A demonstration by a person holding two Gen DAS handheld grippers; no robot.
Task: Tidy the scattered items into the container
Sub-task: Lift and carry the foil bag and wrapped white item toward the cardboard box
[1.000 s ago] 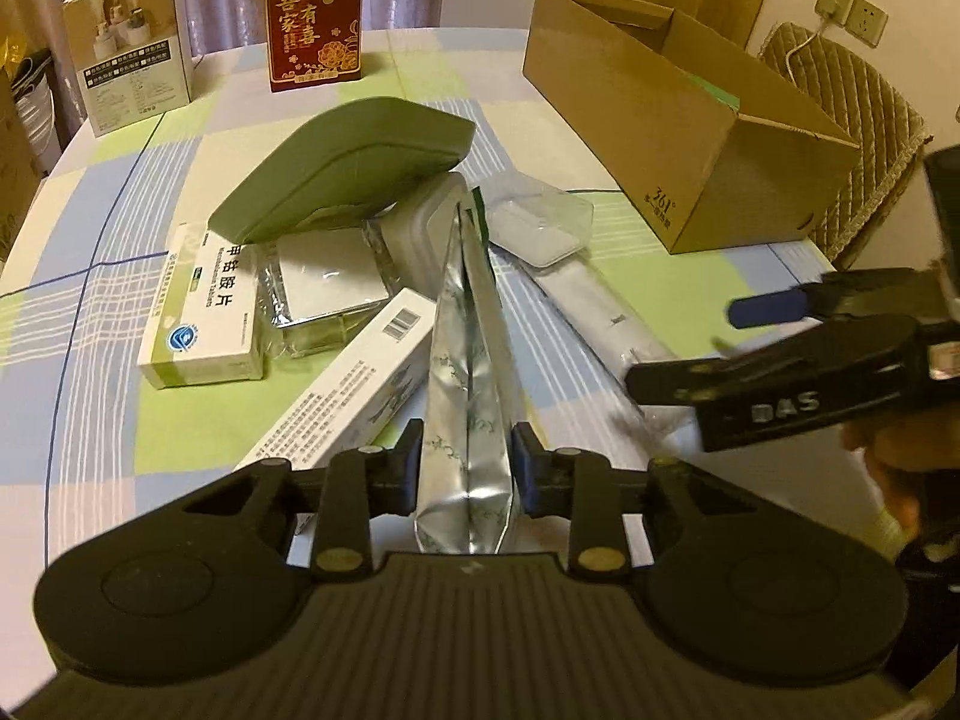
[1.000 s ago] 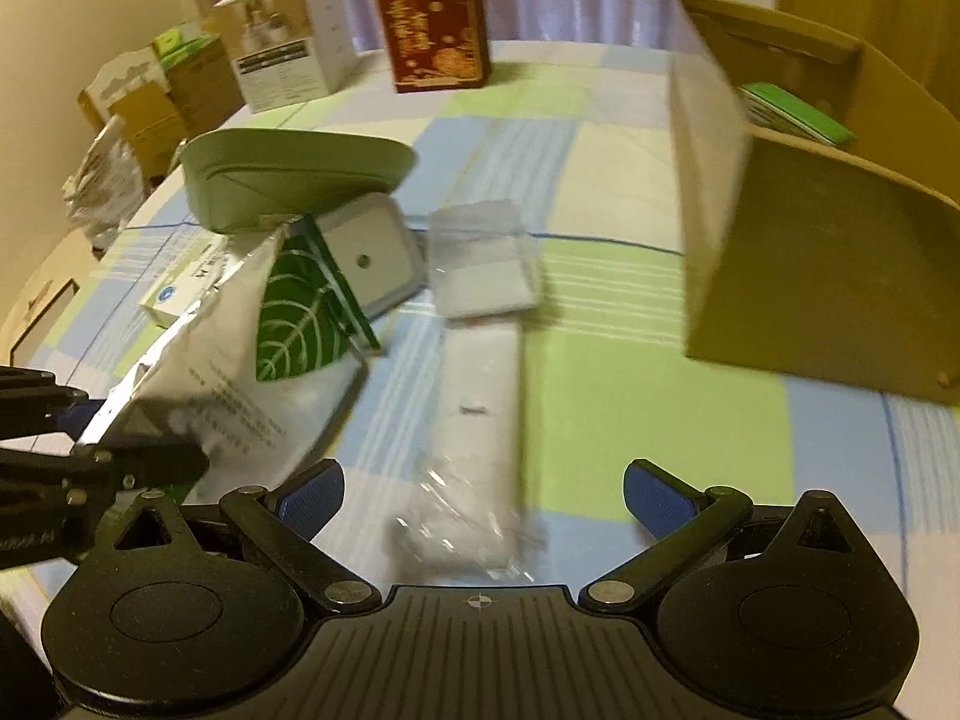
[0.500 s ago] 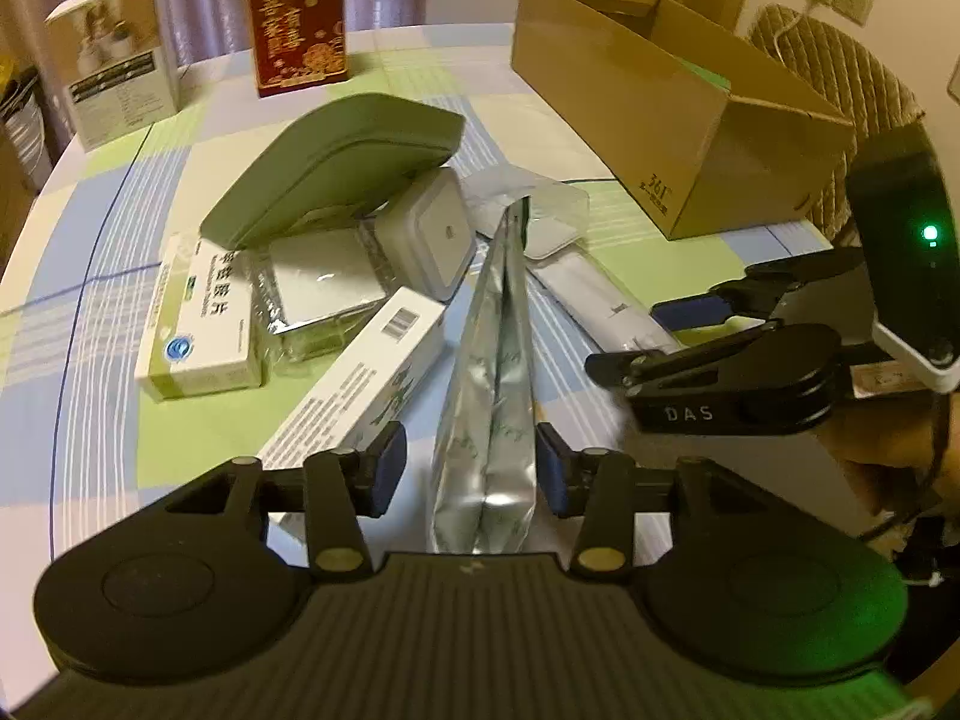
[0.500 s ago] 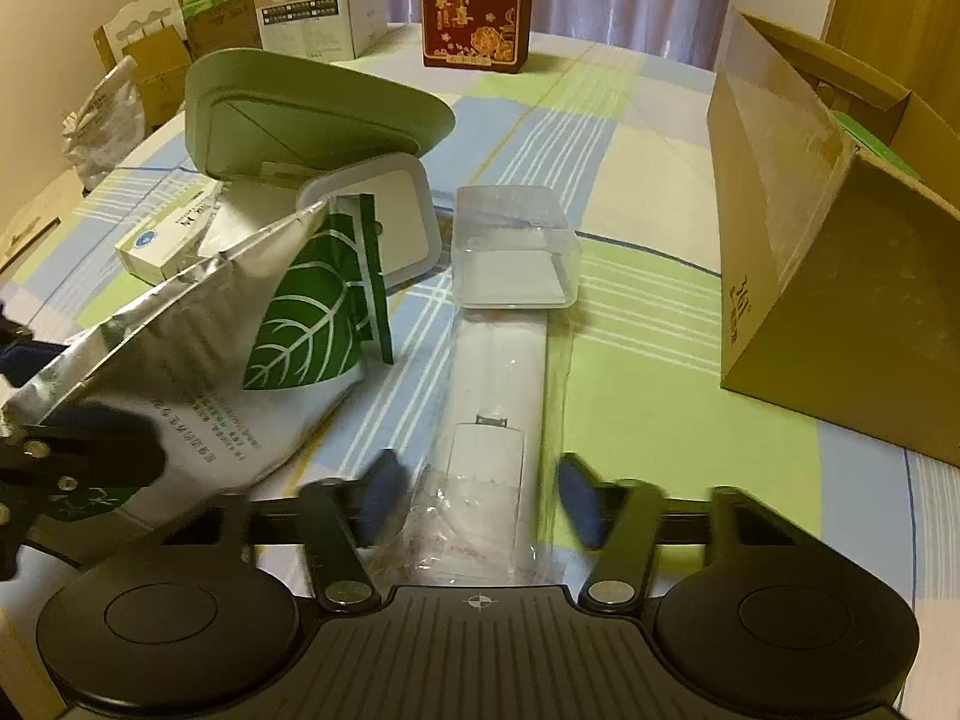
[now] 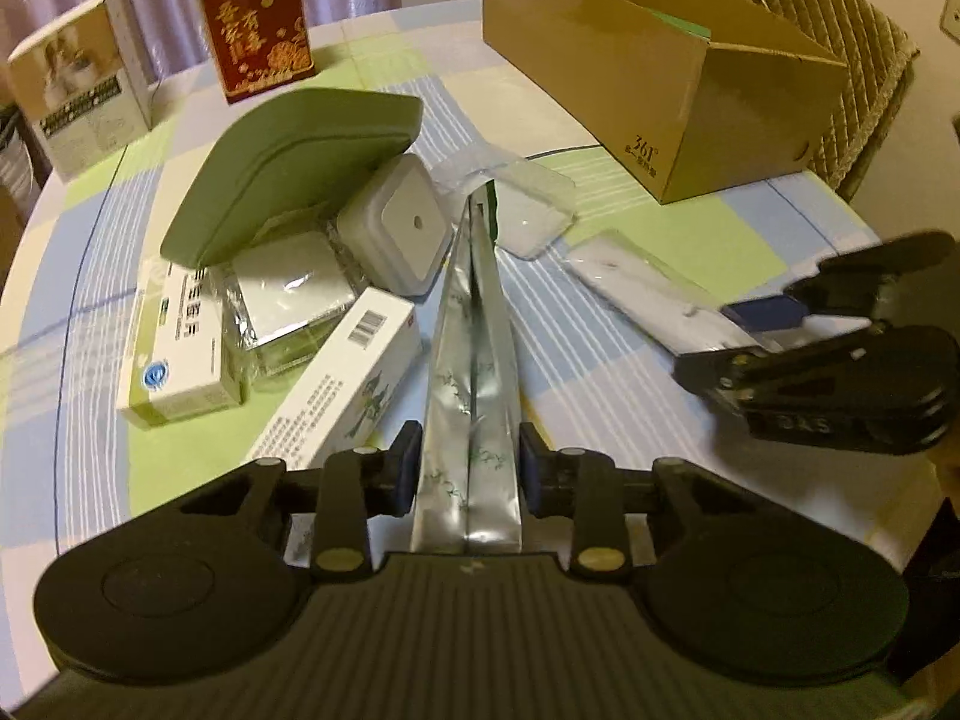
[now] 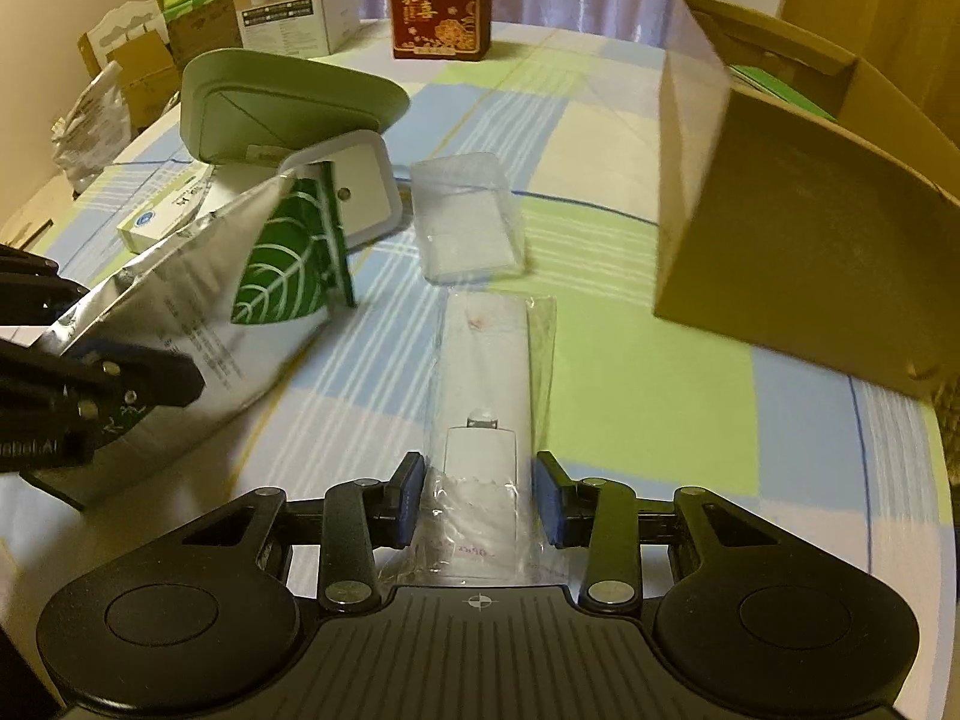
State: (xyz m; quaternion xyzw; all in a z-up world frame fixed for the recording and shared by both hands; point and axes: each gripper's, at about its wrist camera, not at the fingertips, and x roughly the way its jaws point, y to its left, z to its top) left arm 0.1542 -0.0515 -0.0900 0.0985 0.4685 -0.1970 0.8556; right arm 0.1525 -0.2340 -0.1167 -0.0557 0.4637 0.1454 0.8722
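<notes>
- Two items are in hand at once: the left gripper point(image 5: 467, 474) has its pads pressed on the bottom edge of a silver foil pouch point(image 5: 471, 372), while the right gripper point(image 6: 478, 492) has narrowed around the near end of a long white item in a clear plastic sleeve point(image 6: 486, 396).
- Seizing the pouch by its stiff sealed end seems deliberate; it stands on edge and points forward, clear of the clutter.
- Whether the right pads truly pinch the sleeve or just flank it I cannot tell; slim gaps show on each side, and loose film could slip.
- Beside the sleeve's far end lies a clear plastic tray point(image 6: 465, 222).
- Left of the pouch, medicine boxes point(image 5: 180, 348), a square white case point(image 5: 399, 228) and a green lid point(image 5: 294, 162) lie heaped together on the checked tablecloth point(image 6: 630, 396).
- Well beyond, to the right, the open cardboard box point(image 5: 660, 78) waits as the likely container, something green already inside.
</notes>
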